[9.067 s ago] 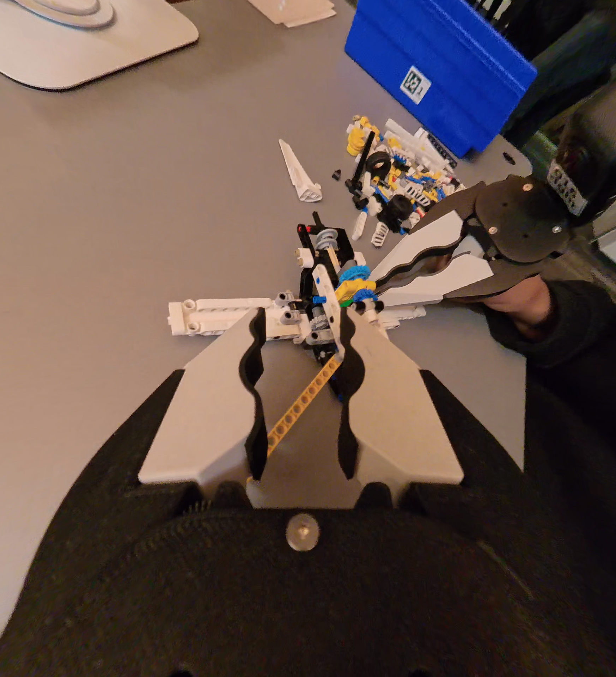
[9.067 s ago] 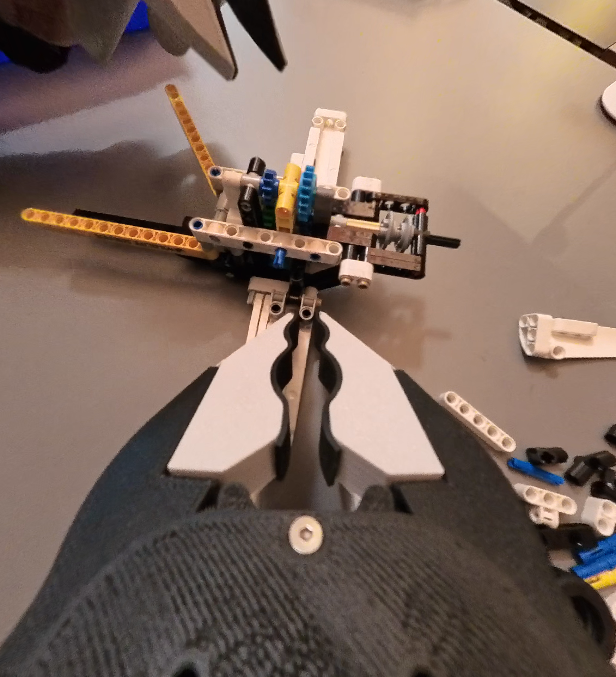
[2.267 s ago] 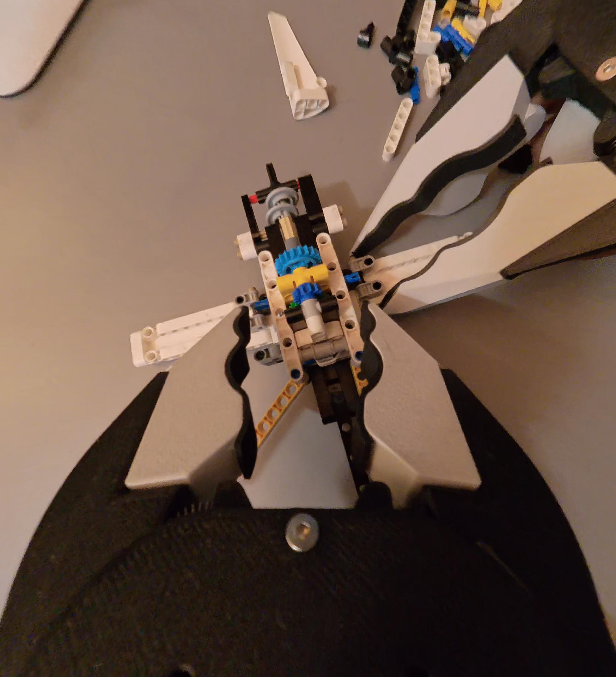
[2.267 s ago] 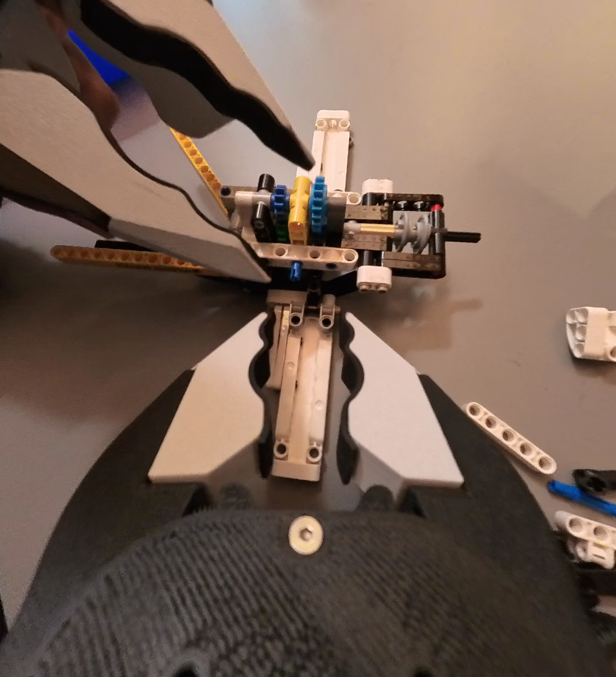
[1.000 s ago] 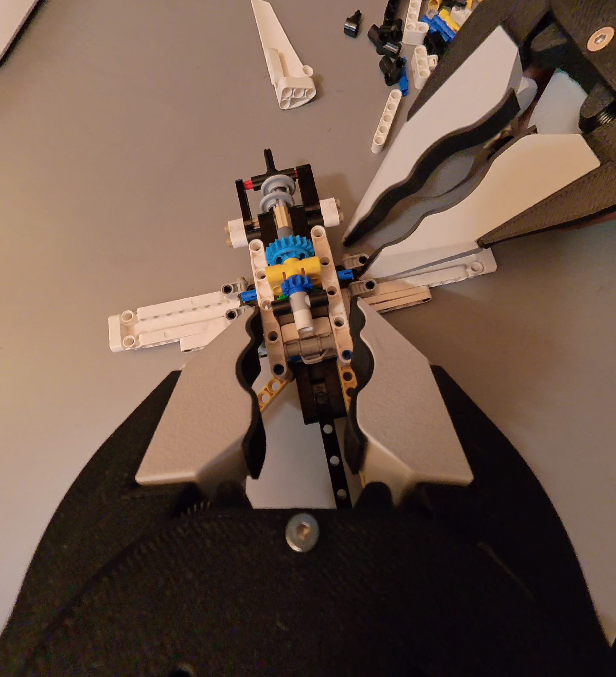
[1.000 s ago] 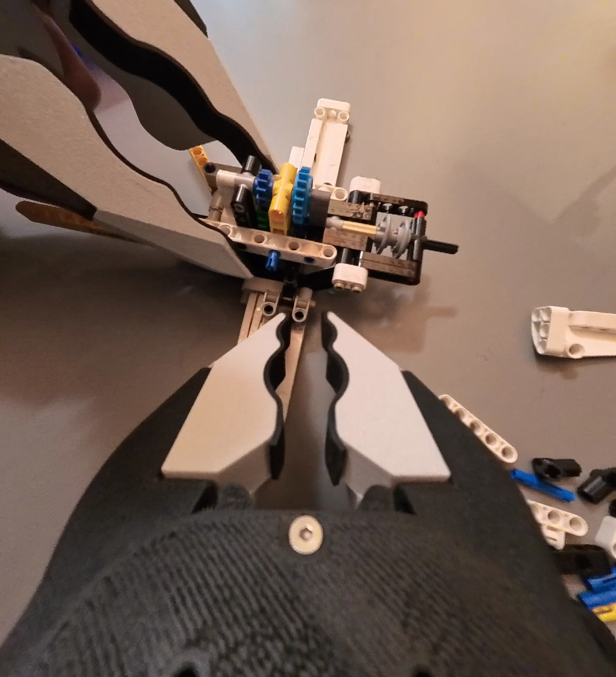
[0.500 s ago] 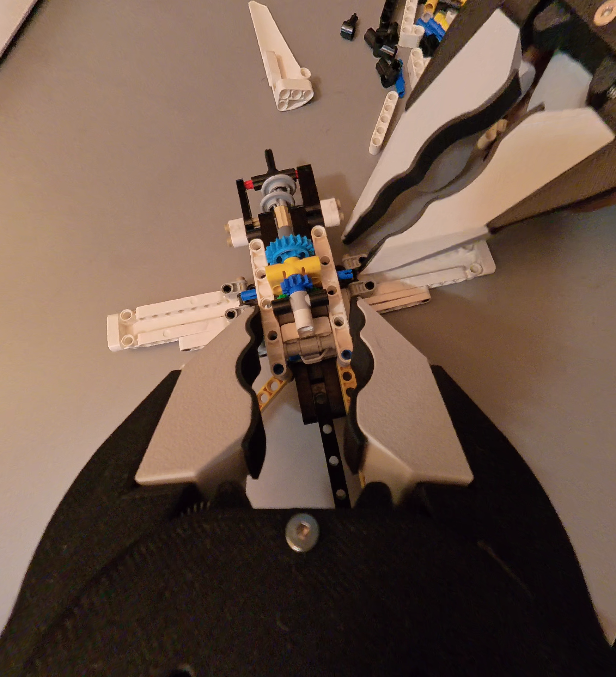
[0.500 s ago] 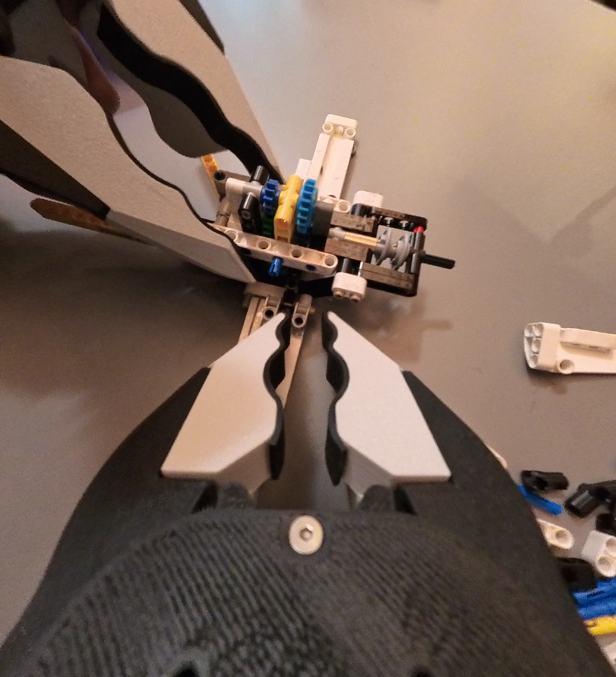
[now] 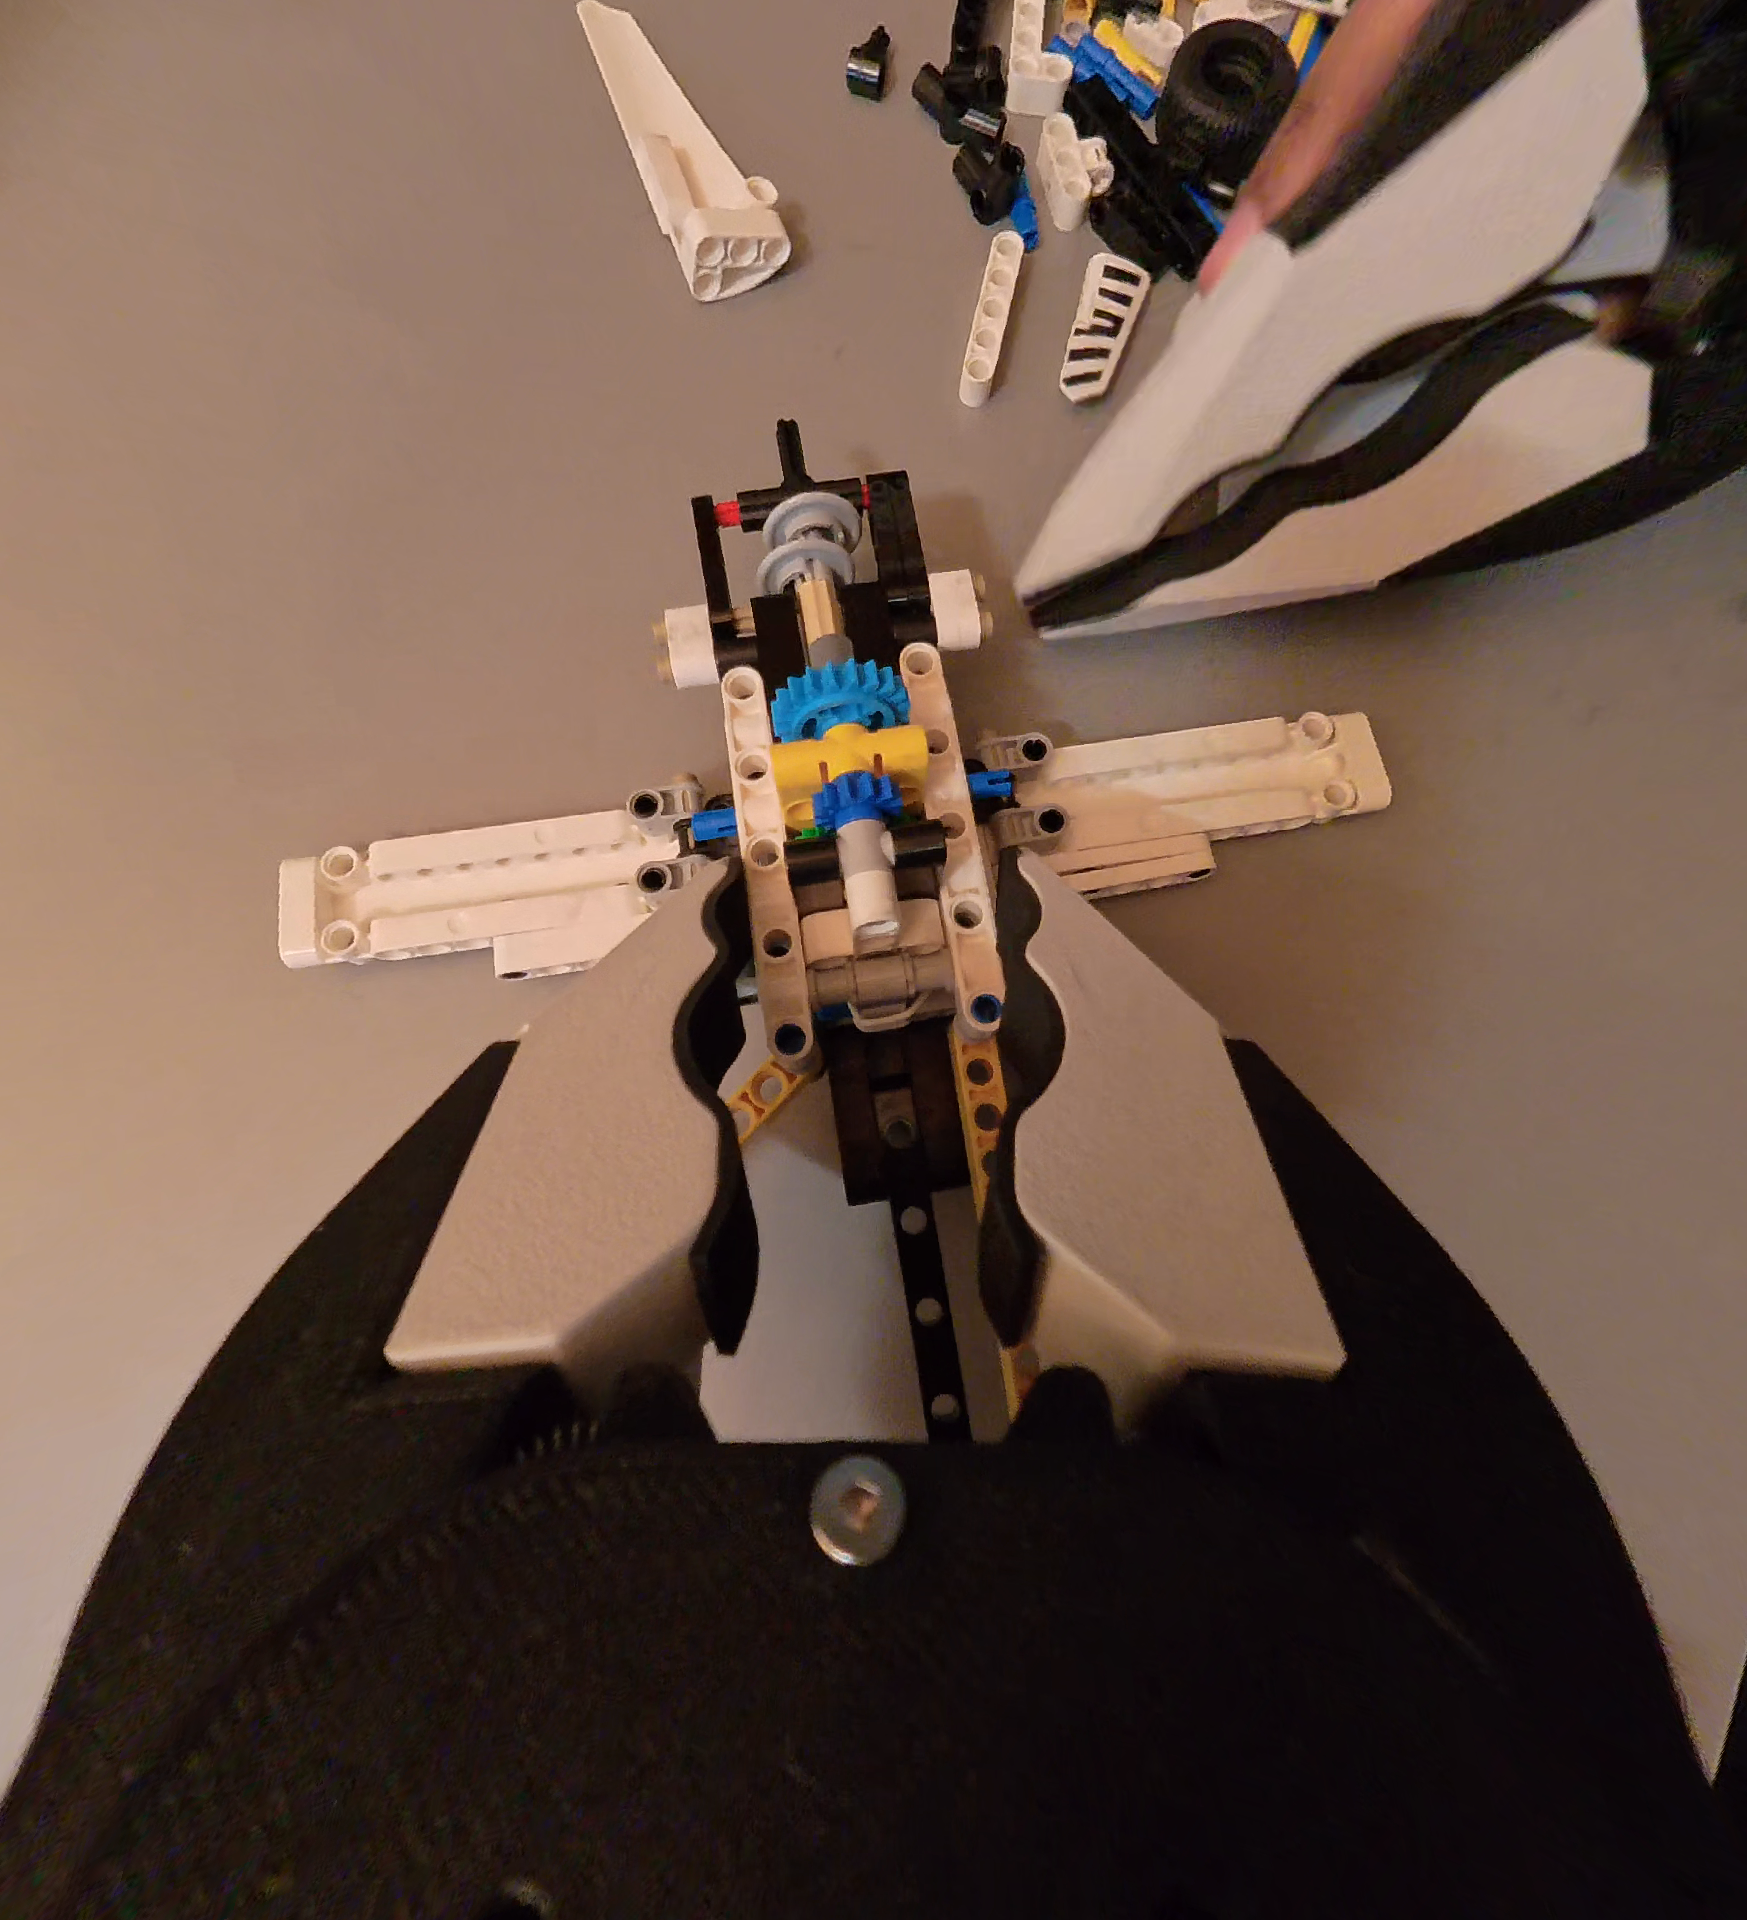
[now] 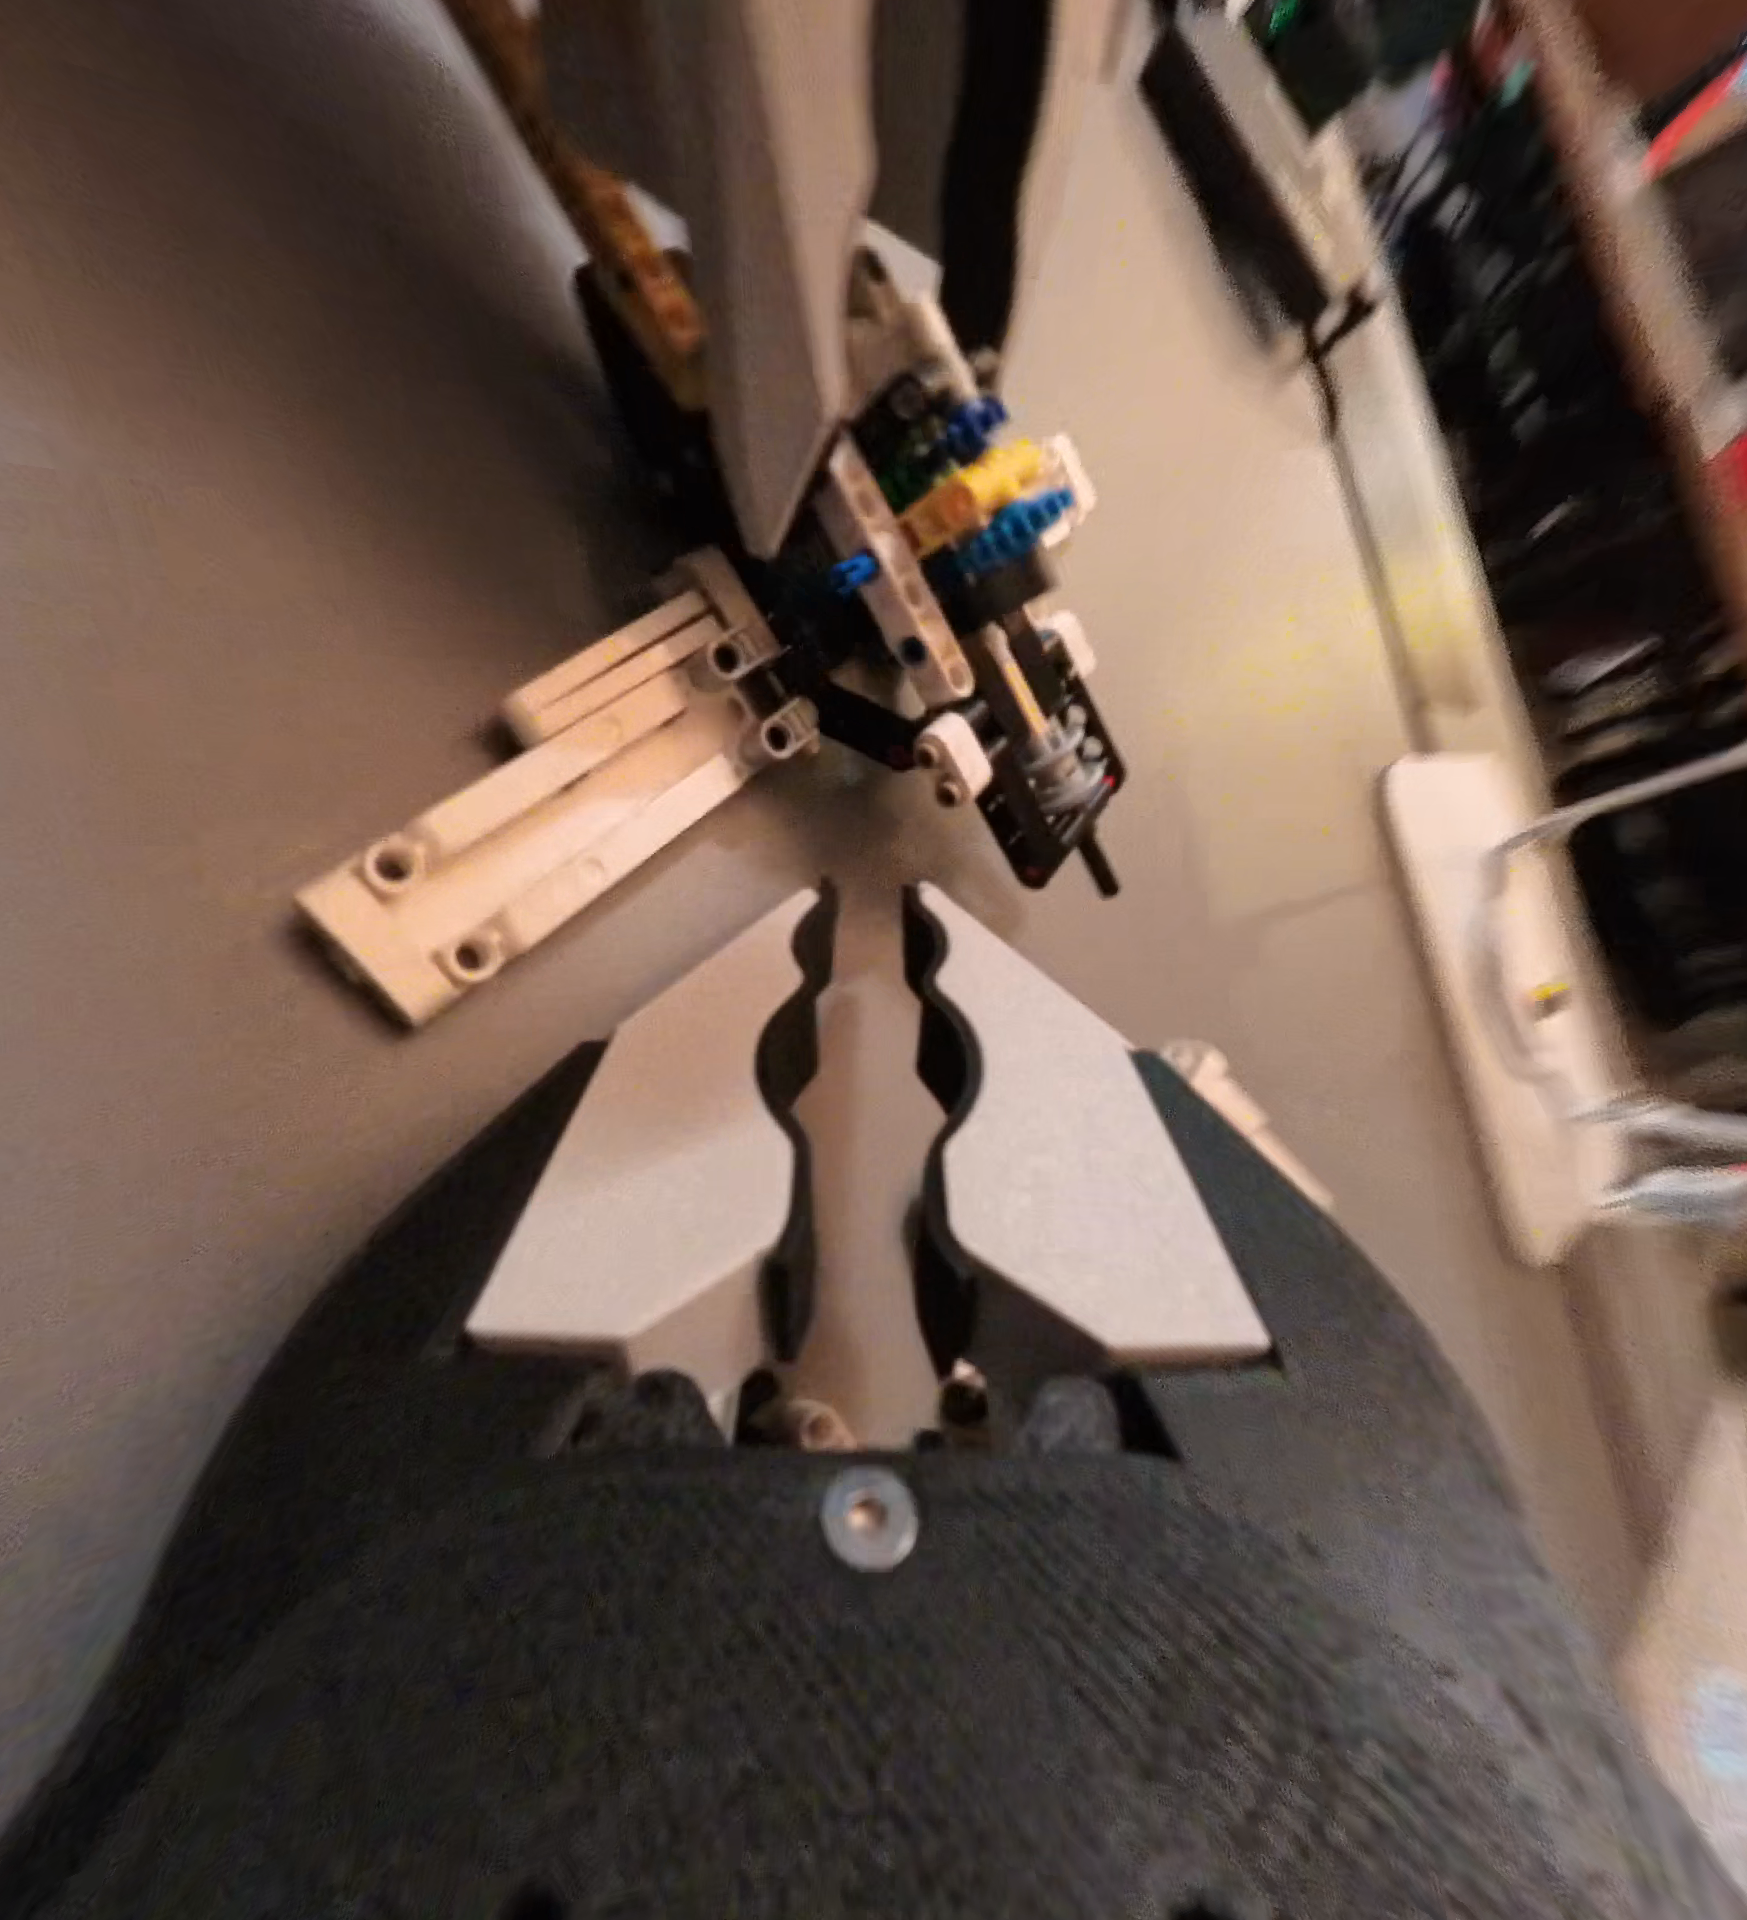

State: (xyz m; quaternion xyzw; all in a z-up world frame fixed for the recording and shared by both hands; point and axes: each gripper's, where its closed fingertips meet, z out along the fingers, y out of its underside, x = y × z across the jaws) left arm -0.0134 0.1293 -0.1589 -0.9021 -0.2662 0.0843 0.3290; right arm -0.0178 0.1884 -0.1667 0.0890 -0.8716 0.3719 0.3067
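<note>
A brick model (image 9: pixel 848 769) with blue gears, a yellow hub and a black nose frame lies on the grey table (image 9: pixel 225 520). White wings stick out to its left (image 9: pixel 474 894) and right (image 9: pixel 1212 779). My left gripper (image 9: pixel 864 878) is shut on the model's white side beams, one pad on each side. My right gripper (image 10: pixel 869 894) has its jaws slightly apart with only bare table between them, just short of the model (image 10: pixel 952 540) and beside the wing (image 10: pixel 536 831). It also shows blurred in the left wrist view (image 9: pixel 1040 613), clear of the wing.
A loose white tapered panel (image 9: pixel 703 177), a short white beam (image 9: pixel 994 312), a striped piece (image 9: pixel 1108 322) and a pile of small black, blue and yellow pieces (image 9: pixel 1108 125) lie beyond the model. A white object (image 10: pixel 1471 987) and blurred clutter lie at the right. My right fingertips sit around 7 cm from my left ones. From the right gripper's tips to the wing (image 10: pixel 536 831) is close to 5 cm.
My right gripper has let go of the model's right wing, pulled back from it and swung round, with its jaws a little closer together. My left gripper keeps its hold on the model.
</note>
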